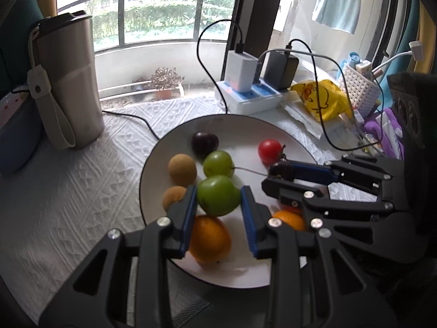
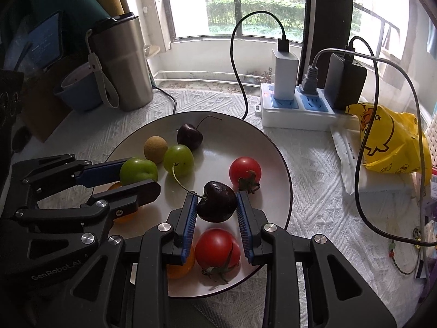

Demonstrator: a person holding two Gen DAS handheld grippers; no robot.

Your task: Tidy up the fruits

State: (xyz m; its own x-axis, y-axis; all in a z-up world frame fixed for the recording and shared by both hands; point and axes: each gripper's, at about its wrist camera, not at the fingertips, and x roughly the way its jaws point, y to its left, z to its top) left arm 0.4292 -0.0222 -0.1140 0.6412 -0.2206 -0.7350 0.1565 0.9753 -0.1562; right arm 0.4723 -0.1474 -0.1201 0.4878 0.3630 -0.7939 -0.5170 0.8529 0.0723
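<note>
1. We find the left gripper (image 1: 218, 195) over the white plate (image 1: 240, 125), its blue pads against both sides of a green plum (image 1: 217, 194), closed on it.
2. We find the right gripper (image 2: 217, 205) over the same plate, its pads flanking a dark cherry (image 2: 217, 205); contact looks made on both sides.
3. On the plate we note a second green plum (image 2: 179, 160), another cherry (image 2: 189, 136), two tomatoes (image 2: 245, 170), a brown fruit (image 2: 155, 149) and an orange (image 1: 209, 239).
4. Behind the plate stand a steel tumbler (image 2: 123, 63) and a power strip (image 2: 297, 112).
</note>
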